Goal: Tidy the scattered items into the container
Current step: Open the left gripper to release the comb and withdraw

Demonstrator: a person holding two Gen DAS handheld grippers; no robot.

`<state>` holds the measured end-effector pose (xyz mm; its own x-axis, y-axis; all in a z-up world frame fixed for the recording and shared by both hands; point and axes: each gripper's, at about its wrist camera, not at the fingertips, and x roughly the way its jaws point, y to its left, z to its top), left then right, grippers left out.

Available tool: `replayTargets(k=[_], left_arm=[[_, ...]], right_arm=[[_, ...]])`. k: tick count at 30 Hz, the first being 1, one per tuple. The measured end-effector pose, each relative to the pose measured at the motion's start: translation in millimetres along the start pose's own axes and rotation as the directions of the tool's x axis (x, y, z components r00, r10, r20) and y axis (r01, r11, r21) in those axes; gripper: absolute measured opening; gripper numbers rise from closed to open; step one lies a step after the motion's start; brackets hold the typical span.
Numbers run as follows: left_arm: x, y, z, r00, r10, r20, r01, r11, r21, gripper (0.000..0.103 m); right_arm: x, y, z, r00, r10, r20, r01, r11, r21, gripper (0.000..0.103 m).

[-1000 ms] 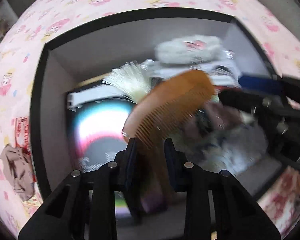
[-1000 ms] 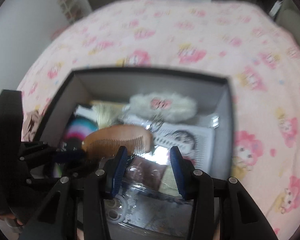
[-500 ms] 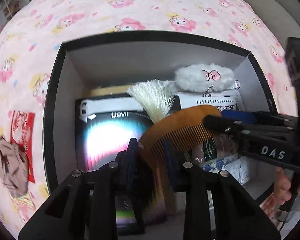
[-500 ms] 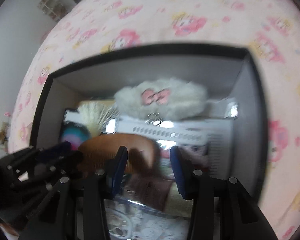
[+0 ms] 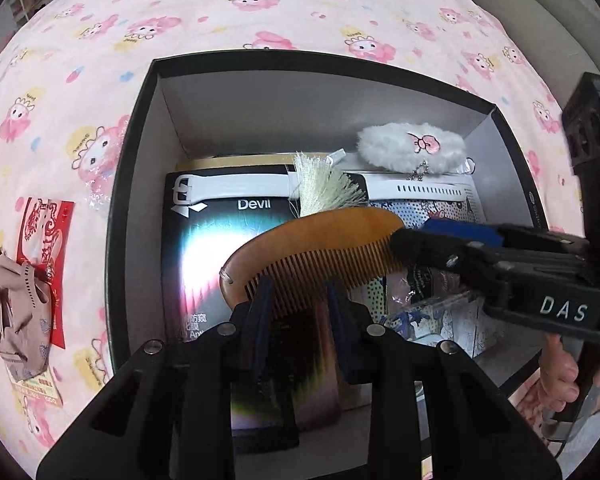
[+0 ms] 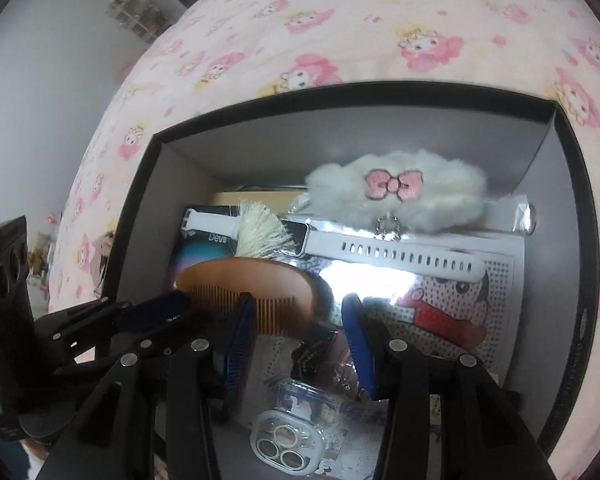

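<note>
My left gripper (image 5: 300,292) is shut on the wooden comb (image 5: 312,248), pinching it across the teeth above the black box (image 5: 132,200). The comb lies nearly level over the box's contents. My right gripper (image 5: 440,244) reaches in from the right, one black fingertip against the comb's right end. In the right wrist view the right gripper (image 6: 300,320) stands open; the comb (image 6: 252,284) has its end just inside the left blue finger (image 6: 244,320). The left gripper (image 6: 152,312) shows at the left there.
Inside the box: a white fluffy pouch (image 5: 412,150) with a pink bow, a white watch strap (image 5: 236,190), a pale tassel (image 5: 328,192), a dark "Devil" pack (image 5: 212,248), a cartoon card (image 6: 460,308), a clear phone case (image 6: 288,440). On the pink sheet, left of the box, lie a red packet (image 5: 40,248) and beige cloth (image 5: 16,312).
The comb has swung from a steep upward tilt to nearly level in the left gripper. The right gripper has come closer to the box, and the comb's right end now reaches between its fingers.
</note>
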<state>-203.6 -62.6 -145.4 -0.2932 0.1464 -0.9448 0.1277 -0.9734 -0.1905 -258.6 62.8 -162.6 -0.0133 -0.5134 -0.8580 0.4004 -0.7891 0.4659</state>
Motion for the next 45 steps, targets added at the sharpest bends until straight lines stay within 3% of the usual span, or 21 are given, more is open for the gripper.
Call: replayTargets(k=[8,10,12,15,19,23,27,30,32,35,39,42,45], left_arm=[[-10,11,-1,0.999,0.048,0.019,-0.048,0.999,-0.026,0.027],[-15,13,1,0.999,0.040,0.035,-0.039,0.999,-0.025,0.027],[-15,13,4,0.999,0.030,0.045,-0.029,0.999,-0.027,0.027],[-1,18,17,0.997,0.016,0.075,-0.012,0.999,-0.051,0.027],[12,22,32,0.998,0.018,0.065,-0.012,0.997,-0.080,0.024],[12,19,31,0.995,0.092,0.048,-0.088,0.993,-0.076,0.018],[2,20,26,0.993,0.098,0.069,-0.093,0.993,-0.077,0.017],[-2,21,21,0.995,0.058,0.076,-0.052,0.996,-0.068,0.023],[2,22,19,0.998,0.035,0.059,-0.031,0.997,-0.065,0.023],[11,24,18,1.000,0.010,0.023,-0.009,0.997,-0.072,0.023],[20,26,19,0.999,-0.016,-0.034,0.012,0.994,-0.112,0.023],[5,24,14,0.999,-0.022,0.026,0.024,0.995,-0.101,0.024],[-20,20,5,0.994,-0.023,0.105,0.031,0.996,-0.078,0.025]], right_arm=[[7,18,0,0.984,0.170,-0.053,-0.172,0.985,-0.028,0.042],[0,19,-1,0.991,0.134,-0.011,-0.134,0.990,-0.039,0.042],[-7,18,0,0.998,0.040,0.051,-0.038,0.999,-0.039,0.042],[-13,12,3,0.992,-0.071,0.104,0.071,0.997,-0.003,0.042],[4,11,8,0.995,-0.069,0.070,0.068,0.998,0.019,0.042],[13,18,2,0.998,-0.062,0.001,0.062,0.998,-0.004,0.041],[10,22,1,0.999,-0.051,-0.008,0.051,0.998,-0.034,0.041],[1,20,0,0.999,-0.039,0.021,0.039,0.999,-0.008,0.041],[-10,19,0,0.993,-0.092,0.071,0.092,0.996,0.001,0.041],[-27,26,-3,0.967,-0.205,0.149,0.212,0.977,-0.032,0.041],[-21,26,-10,0.968,-0.223,0.112,0.231,0.970,-0.072,0.042],[-8,27,-10,0.966,-0.243,0.091,0.249,0.966,-0.065,0.042],[-22,30,-11,0.961,-0.242,0.134,0.251,0.966,-0.058,0.042]])
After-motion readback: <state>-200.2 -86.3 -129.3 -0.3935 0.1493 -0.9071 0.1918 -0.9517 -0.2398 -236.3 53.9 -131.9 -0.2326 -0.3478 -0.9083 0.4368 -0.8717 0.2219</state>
